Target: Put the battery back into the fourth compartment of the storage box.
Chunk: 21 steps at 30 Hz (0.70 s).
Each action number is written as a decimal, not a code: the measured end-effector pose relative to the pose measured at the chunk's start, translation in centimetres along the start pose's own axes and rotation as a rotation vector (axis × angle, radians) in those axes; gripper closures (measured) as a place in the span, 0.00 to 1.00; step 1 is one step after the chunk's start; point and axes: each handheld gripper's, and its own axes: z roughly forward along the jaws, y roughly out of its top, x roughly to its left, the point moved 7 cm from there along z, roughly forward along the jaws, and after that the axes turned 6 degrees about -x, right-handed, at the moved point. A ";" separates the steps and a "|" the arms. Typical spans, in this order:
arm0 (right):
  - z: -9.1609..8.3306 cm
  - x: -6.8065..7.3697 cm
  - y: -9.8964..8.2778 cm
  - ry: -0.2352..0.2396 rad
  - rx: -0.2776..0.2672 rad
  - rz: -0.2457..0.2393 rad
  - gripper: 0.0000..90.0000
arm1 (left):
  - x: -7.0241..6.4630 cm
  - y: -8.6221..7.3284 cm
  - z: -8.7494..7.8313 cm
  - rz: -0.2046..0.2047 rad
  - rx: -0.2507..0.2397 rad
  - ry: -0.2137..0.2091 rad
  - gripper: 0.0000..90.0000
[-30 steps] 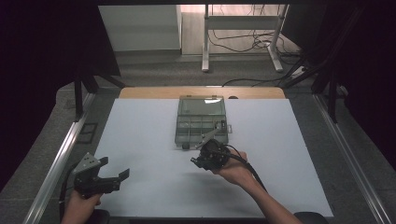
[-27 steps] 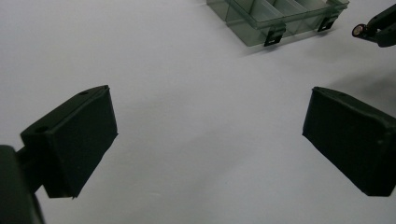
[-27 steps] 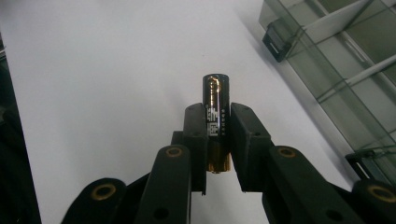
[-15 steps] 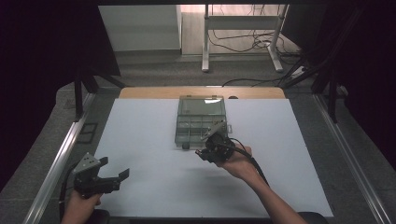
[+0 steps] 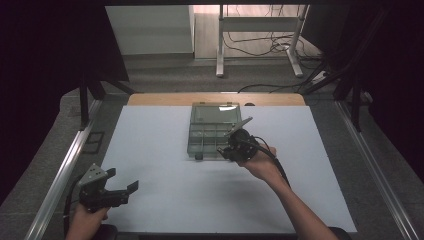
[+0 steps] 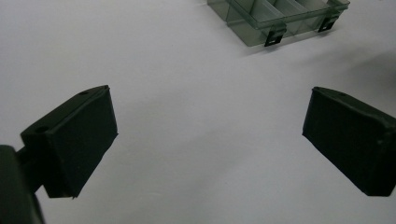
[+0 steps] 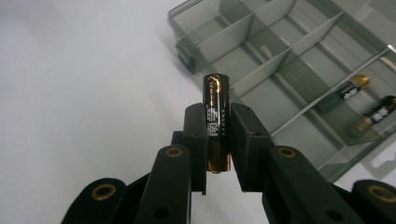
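My right gripper (image 7: 218,140) is shut on a black and gold battery (image 7: 216,116) that stands upright between its pads. In the high view this right gripper (image 5: 235,149) hovers at the front right corner of a clear compartment box (image 5: 200,135) with its lid open. The compartment box (image 7: 280,60) has several divided cells, and two more batteries (image 7: 362,100) lie in cells at the right. My left gripper (image 5: 120,192) stands open near the table's front left corner, with only white tabletop between its pads (image 6: 77,140). The left gripper view also shows the box (image 6: 280,18) far off.
A white mat (image 5: 165,200) covers the table, with a wooden edge (image 5: 150,98) at the back. Metal rails (image 5: 60,175) run along both sides. A table frame and cables (image 5: 260,45) stand on the floor behind.
The right hand has carried its gripper up and to the right, from the mat in front of the box to the box's front right corner. The left gripper has stayed in place.
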 end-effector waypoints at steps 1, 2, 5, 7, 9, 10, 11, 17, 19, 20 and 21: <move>0.0 -0.2 0.1 -0.003 0.000 0.004 0.85 | 0.0 0.0 0.0 0.000 0.000 0.000 0.04; 0.0 -0.4 0.1 -0.008 -0.001 0.008 0.85 | 0.0 0.0 0.0 -0.001 0.000 0.000 0.04; 0.0 -1.0 0.3 -0.022 -0.002 0.017 0.85 | 0.0 0.0 0.0 -0.001 0.001 -0.001 0.04; 0.0 -1.3 0.4 -0.026 -0.003 0.022 0.85 | 0.0 0.0 0.0 -0.001 0.002 -0.001 0.04; 0.0 -2.0 0.7 -0.041 -0.004 0.029 0.85 | 0.0 0.0 0.0 -0.004 0.001 -0.002 0.04; 0.0 -2.2 0.8 -0.046 -0.004 0.034 0.85 | 0.0 0.0 0.0 -0.003 0.001 -0.002 0.04; 0.0 -2.5 0.9 -0.051 -0.005 0.038 0.85 | 0.0 0.0 0.0 -0.003 0.002 -0.002 0.04; 0.1 -4.1 1.3 -0.086 -0.003 0.069 0.85 | 0.1 0.0 0.0 -0.006 0.001 -0.004 0.04; 0.1 -4.6 1.4 -0.094 -0.001 0.081 0.85 | 0.0 0.0 0.0 -0.004 0.002 -0.005 0.04; 0.2 -4.8 1.5 -0.099 -0.001 0.086 0.85 | 0.0 0.0 0.1 -0.003 0.002 -0.005 0.04; 0.2 -5.1 1.6 -0.105 0.000 0.091 0.85 | 0.0 0.0 0.1 -0.002 0.003 -0.005 0.04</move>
